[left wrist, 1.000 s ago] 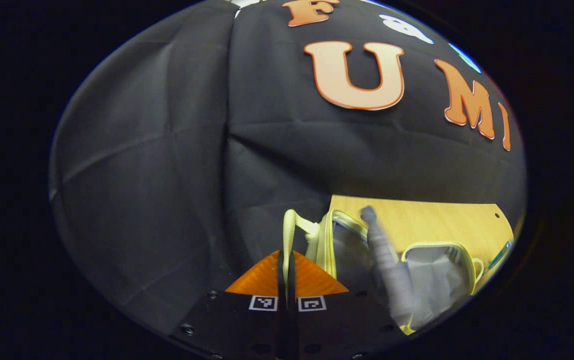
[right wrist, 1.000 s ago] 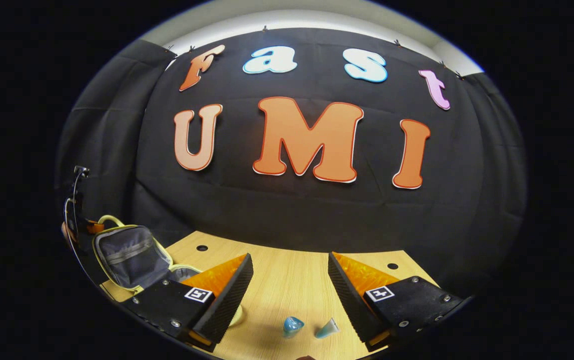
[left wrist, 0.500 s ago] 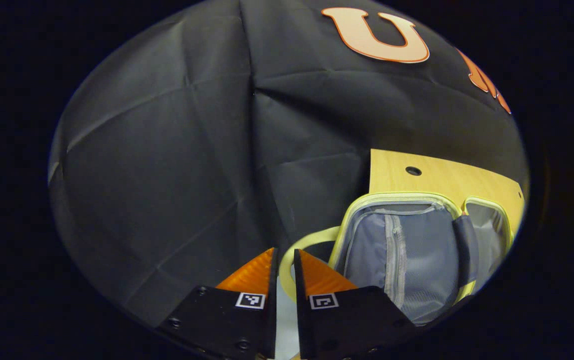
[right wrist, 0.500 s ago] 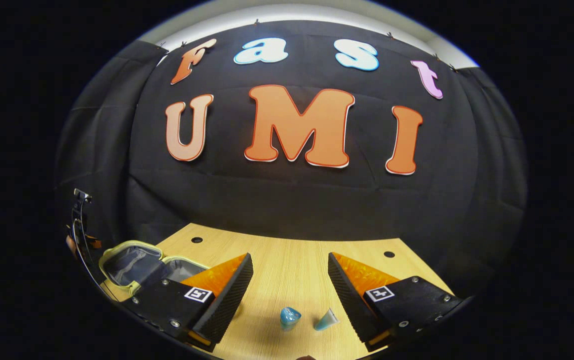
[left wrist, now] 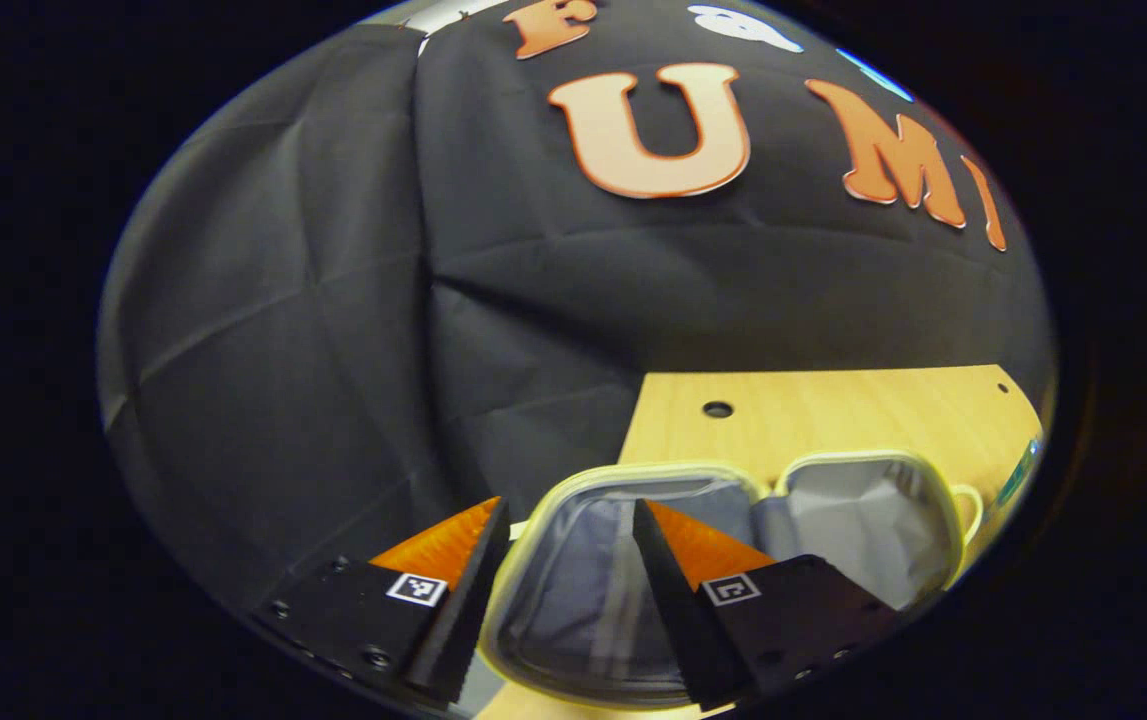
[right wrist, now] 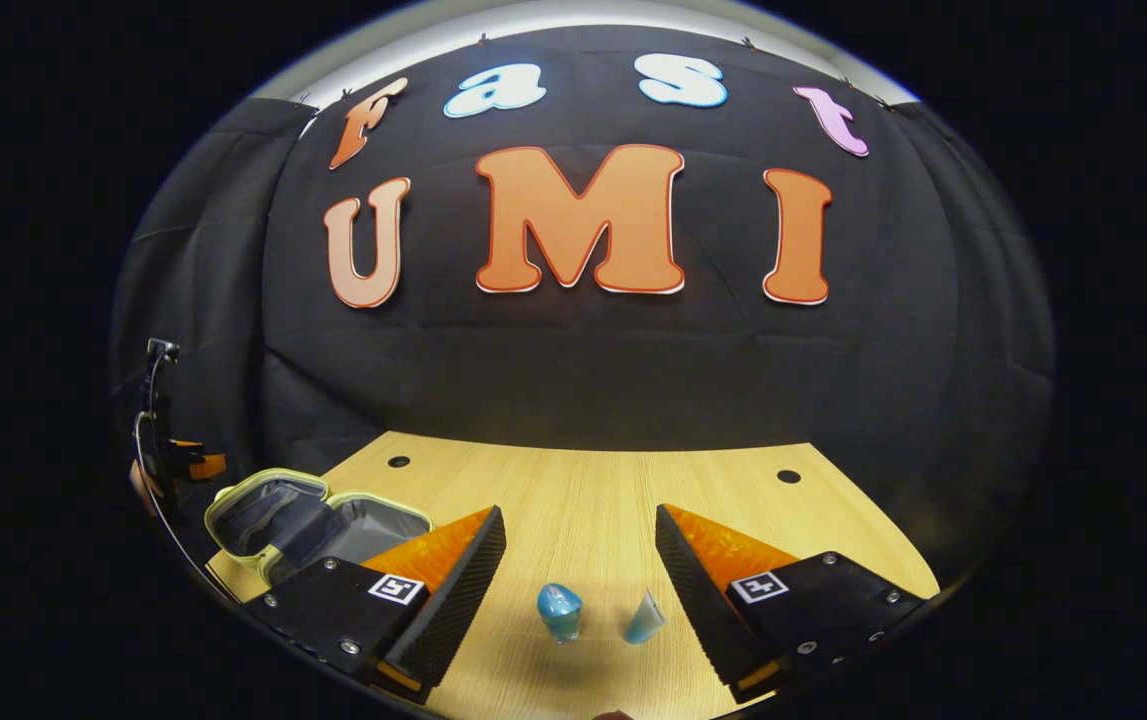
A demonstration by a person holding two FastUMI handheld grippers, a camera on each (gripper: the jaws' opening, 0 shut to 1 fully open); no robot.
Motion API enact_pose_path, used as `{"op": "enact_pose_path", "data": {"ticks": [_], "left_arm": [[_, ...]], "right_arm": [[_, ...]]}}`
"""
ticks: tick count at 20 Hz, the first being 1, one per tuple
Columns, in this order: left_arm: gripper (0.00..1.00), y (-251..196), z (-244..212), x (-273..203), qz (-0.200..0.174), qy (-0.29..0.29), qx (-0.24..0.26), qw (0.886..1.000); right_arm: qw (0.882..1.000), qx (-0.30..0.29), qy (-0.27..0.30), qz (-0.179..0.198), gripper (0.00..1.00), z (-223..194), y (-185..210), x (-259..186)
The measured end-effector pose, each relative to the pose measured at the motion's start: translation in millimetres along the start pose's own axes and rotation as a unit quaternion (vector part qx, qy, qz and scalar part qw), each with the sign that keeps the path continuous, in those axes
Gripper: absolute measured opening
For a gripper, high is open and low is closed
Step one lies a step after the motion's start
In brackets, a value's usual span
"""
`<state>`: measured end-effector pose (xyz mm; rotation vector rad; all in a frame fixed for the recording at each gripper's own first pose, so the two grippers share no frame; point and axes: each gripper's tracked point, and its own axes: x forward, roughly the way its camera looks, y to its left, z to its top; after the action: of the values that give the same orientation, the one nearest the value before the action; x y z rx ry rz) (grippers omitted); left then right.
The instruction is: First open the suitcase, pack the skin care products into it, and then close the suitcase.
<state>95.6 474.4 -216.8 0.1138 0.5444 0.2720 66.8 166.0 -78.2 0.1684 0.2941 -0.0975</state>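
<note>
- Two halves of the suitcase lie open and flat at the lower centre and lower right of the left gripper view; in the right gripper view the case sits at the lower left, on the wooden table.
- Over the nearer half, the left gripper hovers with fingers spread and nothing between them. Its tips look close to the pale yellow rim, so a careless dip could catch that edge and drag or flip the light case.
- Further right in the right gripper view, at the lower centre, the right gripper is also spread and empty, its fingers framing two skin care products: a small blue bottle and, just beside it, a pale blue tube.
- Because the two items stand so near each other, closing on one could knock the other over or send it rolling.
- Both are small and probably smooth; an off-centre pinch might squirt one out of the pads.
- Items and case sit well apart, so a loose hold risks a drop on the way across.
</note>
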Motion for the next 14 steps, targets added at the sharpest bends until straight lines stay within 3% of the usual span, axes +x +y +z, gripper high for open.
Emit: {"op": "enact_pose_path", "data": {"ticks": [6, 10, 14], "left_arm": [[0.99, -117.3, 49.3, -45.6, -0.062, -0.059, 0.015, 0.996], [0.99, -212.3, 59.5, -82.9, -0.108, -0.080, 0.020, 0.991], [0.98, -294.2, 39.2, -103.6, -0.153, -0.071, 0.040, 0.985]], "right_arm": [[1.000, -0.003, 0.013, 0.027, 0.96, -17.9, -26.6, 0.0], [0.999, -0.006, 0.027, 0.045, 0.96, -33.7, -43.3, -0.8], [0.996, -0.005, 0.052, 0.070, 0.96, -56.5, -54.1, -0.1]]}}
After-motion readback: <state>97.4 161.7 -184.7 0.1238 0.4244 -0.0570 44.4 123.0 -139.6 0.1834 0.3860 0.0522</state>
